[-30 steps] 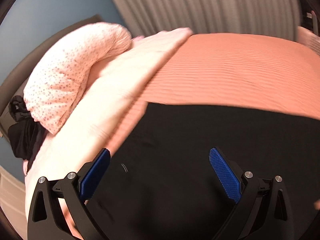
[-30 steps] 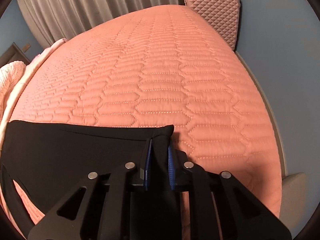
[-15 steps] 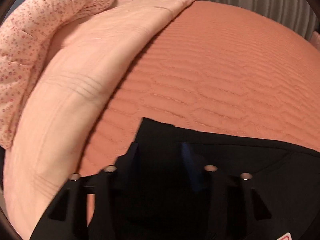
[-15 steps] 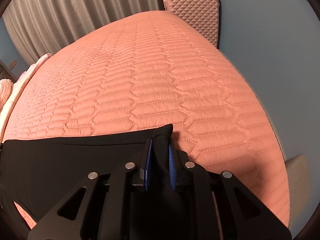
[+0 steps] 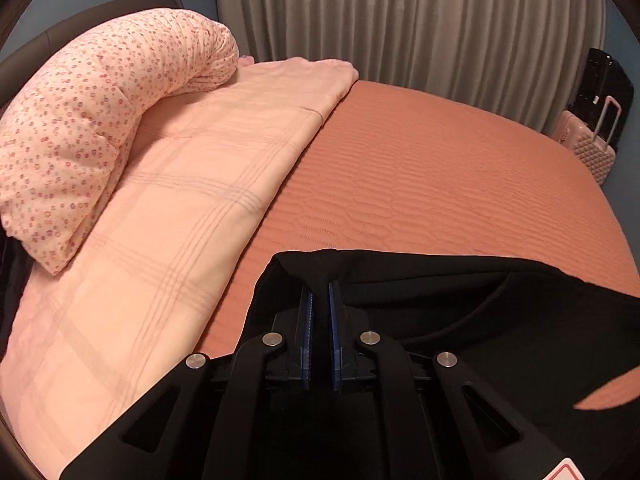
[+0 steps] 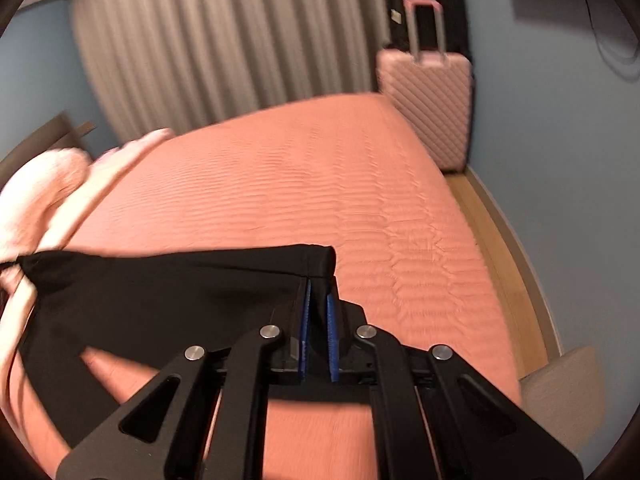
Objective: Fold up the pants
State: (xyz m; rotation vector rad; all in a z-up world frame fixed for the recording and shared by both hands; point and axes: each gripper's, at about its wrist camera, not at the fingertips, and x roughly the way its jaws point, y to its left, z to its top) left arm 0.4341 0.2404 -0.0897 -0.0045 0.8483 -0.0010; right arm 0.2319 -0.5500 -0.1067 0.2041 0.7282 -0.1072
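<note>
The black pants [image 5: 500, 320] hang stretched between my two grippers above the salmon quilted bed [image 5: 420, 184]. My left gripper [image 5: 319, 292] is shut on the pants' left corner, with cloth pinched between its blue pads [image 5: 307, 320]. My right gripper [image 6: 318, 292] is shut on the right corner of the pants [image 6: 180, 292], whose top edge runs taut to the left. The bed [image 6: 300, 184] shows under the hanging cloth. The lower part of the pants is hidden behind the grippers.
A pale pink plaid duvet [image 5: 160, 216] and a floral pillow [image 5: 92, 112] lie along the bed's left side. Grey curtains [image 5: 400, 20] hang behind. A pink suitcase [image 6: 428, 100] and a black one [image 6: 432, 0] stand at the far right corner by the blue wall.
My left gripper closed on the pants' left corner. Both grippers then rose, lifting the pants off the bed; the right wrist view is blurred with motion.
</note>
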